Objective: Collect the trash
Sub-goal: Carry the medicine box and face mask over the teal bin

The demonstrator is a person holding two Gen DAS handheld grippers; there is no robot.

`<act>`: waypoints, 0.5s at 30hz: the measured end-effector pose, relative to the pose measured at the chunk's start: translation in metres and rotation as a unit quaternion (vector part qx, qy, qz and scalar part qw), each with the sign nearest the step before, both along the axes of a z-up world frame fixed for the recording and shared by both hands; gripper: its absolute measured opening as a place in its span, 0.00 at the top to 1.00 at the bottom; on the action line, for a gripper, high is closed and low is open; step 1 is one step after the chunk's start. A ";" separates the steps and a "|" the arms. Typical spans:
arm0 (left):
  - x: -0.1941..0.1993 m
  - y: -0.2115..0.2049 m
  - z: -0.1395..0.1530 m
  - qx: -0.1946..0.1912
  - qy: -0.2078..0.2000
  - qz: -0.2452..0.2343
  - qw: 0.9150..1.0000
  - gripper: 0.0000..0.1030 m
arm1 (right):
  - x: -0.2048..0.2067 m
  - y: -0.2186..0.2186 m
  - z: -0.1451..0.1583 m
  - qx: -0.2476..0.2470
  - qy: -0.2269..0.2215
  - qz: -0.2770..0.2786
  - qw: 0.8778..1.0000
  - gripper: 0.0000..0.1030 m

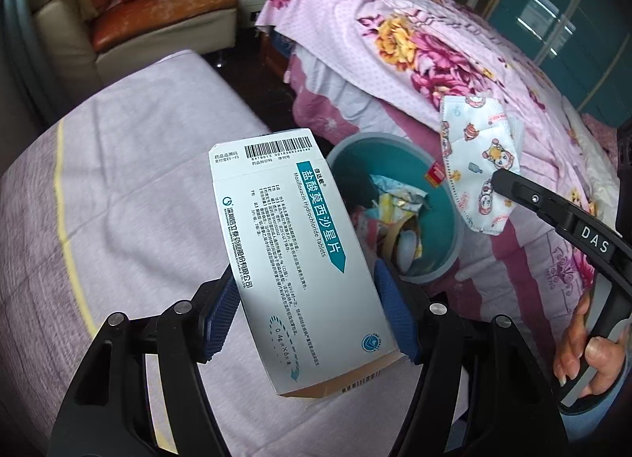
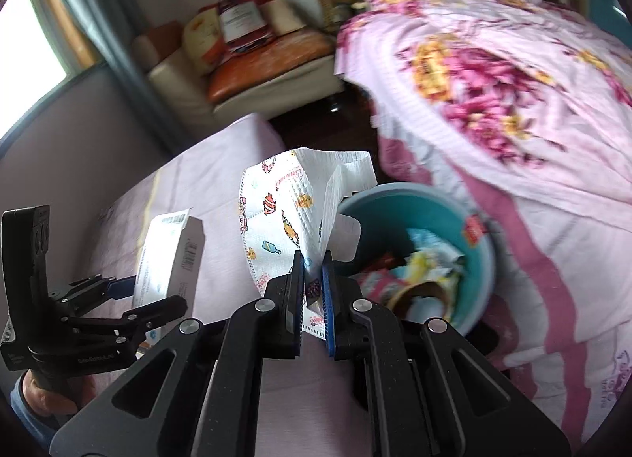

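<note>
My left gripper (image 1: 306, 299) is shut on a white medicine box (image 1: 292, 243) with teal print and holds it above the lilac bed sheet, just left of a teal trash bin (image 1: 446, 204). The box also shows in the right wrist view (image 2: 170, 255). My right gripper (image 2: 314, 263) is shut on a white child's face mask (image 2: 284, 220) with cartoon prints, held up beside the bin (image 2: 474, 259). In the left wrist view the mask (image 1: 478, 164) hangs from the right gripper's finger over the bin's right rim. The bin holds several wrappers and papers.
A lilac sheet (image 1: 118, 200) with a yellow stripe covers the surface below. A pink floral quilt (image 1: 454, 54) is heaped to the right, behind the bin. A cream sofa (image 1: 158, 22) with an orange cushion and bags stands at the back, dark floor between.
</note>
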State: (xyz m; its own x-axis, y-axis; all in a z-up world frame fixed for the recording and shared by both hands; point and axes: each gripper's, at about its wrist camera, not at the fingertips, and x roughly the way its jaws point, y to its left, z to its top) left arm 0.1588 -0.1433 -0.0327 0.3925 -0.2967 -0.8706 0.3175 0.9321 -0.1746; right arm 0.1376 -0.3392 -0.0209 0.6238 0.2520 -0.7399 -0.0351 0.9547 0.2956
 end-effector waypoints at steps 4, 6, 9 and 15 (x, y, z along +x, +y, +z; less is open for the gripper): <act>0.013 -0.031 -0.003 0.001 0.002 -0.014 1.000 0.34 | 0.000 -0.032 -0.005 0.004 0.002 -0.032 0.999 0.92; 0.019 -0.045 -0.005 0.003 0.003 -0.018 1.000 0.34 | 0.003 -0.042 -0.009 0.006 0.006 -0.038 0.999 0.92; 0.025 -0.058 -0.010 0.006 0.006 -0.021 1.000 0.34 | 0.006 -0.055 -0.015 0.011 0.010 -0.042 0.999 0.92; 0.036 -0.079 -0.024 0.017 0.015 -0.029 0.999 0.34 | 0.010 -0.074 -0.027 0.017 0.019 -0.051 0.998 0.92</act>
State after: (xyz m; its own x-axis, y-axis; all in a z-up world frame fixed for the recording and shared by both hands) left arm 0.1949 -0.2223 -0.0563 0.3488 -0.2875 -0.8920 0.3659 0.9180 -0.1528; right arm 0.1477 -0.4129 -0.0478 0.6192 0.2140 -0.7555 0.0733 0.9422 0.3270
